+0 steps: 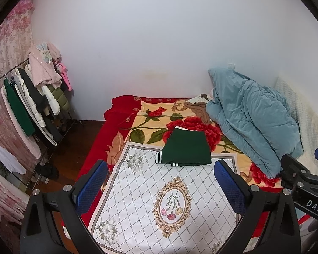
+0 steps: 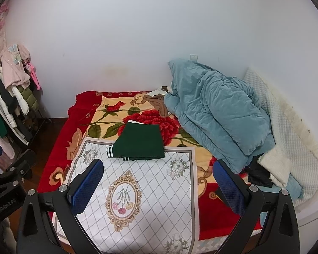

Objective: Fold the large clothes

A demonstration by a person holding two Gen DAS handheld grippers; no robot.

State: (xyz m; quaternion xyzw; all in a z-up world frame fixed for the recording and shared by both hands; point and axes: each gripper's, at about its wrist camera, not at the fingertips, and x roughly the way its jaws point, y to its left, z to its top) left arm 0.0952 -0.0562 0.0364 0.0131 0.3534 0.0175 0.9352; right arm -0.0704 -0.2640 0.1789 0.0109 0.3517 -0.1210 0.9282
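You held the left gripper (image 1: 160, 187) and the right gripper (image 2: 159, 187) above the bed (image 2: 59, 148), jaws apart and empty. The dark green garment (image 2: 138, 145) lay at frame center, across the far edge of the white patterned cloth (image 2: 137, 190). It formed a compact flat rectangle with striped cuffs showing, so folding appeared essentially complete.

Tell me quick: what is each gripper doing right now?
Left gripper: open, holding nothing, above the white patterned cloth.
Right gripper: open, holding nothing.
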